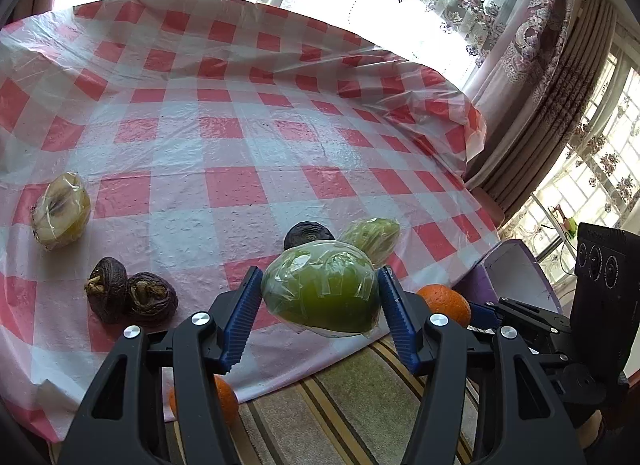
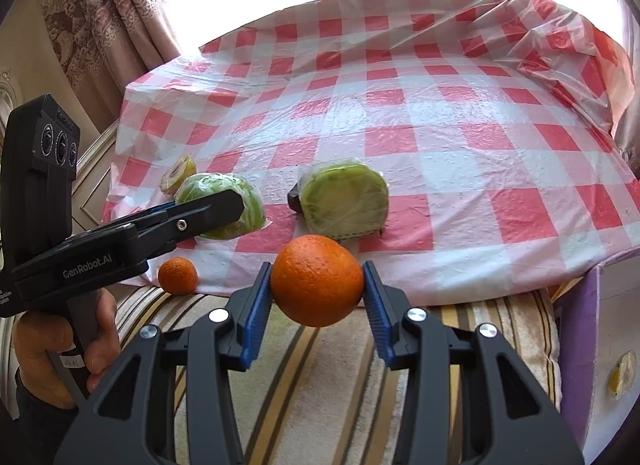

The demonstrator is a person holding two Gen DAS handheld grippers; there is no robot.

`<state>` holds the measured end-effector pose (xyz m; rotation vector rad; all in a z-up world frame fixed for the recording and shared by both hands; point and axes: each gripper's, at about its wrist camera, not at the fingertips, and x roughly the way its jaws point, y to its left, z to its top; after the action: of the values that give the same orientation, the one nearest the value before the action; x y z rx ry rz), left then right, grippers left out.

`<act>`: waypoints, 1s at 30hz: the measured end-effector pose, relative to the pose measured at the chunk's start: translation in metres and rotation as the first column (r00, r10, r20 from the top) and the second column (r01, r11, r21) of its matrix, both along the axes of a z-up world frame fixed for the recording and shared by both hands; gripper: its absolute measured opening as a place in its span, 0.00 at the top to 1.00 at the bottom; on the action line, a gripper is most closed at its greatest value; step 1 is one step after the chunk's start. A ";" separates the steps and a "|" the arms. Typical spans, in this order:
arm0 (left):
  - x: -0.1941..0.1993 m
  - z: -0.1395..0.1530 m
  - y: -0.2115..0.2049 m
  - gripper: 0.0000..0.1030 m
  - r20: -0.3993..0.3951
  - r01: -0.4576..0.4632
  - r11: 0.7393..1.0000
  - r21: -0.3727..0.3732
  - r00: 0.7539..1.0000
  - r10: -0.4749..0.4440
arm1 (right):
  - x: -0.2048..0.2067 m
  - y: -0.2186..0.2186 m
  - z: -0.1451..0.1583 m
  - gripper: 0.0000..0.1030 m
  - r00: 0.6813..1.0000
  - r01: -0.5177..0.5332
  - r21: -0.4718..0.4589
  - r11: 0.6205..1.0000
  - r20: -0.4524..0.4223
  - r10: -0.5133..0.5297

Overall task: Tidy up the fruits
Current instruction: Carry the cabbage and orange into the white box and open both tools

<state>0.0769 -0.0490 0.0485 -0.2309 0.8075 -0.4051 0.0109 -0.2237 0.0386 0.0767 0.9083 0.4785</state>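
Note:
My left gripper is shut on a plastic-wrapped green fruit half and holds it above the near edge of the red-checked cloth; it also shows from the side in the right wrist view. My right gripper is shut on an orange, held over the striped cushion; the same orange shows in the left wrist view. On the cloth lie a second wrapped green half, a wrapped yellow half, two shrivelled dark fruits and another dark fruit.
A small orange lies at the cloth's near edge, also showing low in the left wrist view. A purple box stands at the right beside the cushion. Curtains and windows lie behind.

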 end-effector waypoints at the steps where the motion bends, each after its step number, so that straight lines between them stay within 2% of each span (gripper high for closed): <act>1: 0.000 0.000 -0.004 0.45 0.000 0.008 1.000 0.003 1.000 -0.008 | 0.000 -0.005 0.000 0.57 1.000 0.009 0.002 1.000 0.000 -0.009; 16: -0.001 0.005 -0.083 0.45 0.006 0.149 0.988 0.050 0.989 -0.150 | -0.002 -0.104 0.011 0.57 0.980 0.196 0.019 0.980 0.023 -0.197; 25: 0.002 0.006 -0.150 0.45 0.012 0.259 0.962 0.090 0.965 -0.261 | 0.001 -0.180 0.010 0.57 0.936 0.350 0.006 0.937 0.030 -0.350; 30: 0.003 0.006 -0.189 0.45 0.016 0.324 0.938 0.122 0.944 -0.328 | 0.004 -0.217 0.005 0.57 0.905 0.424 -0.047 0.904 0.044 -0.423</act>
<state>0.0797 -0.2384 0.0541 0.0228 0.8331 -0.6701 0.0152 -0.4403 0.0438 0.2109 0.8417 0.0473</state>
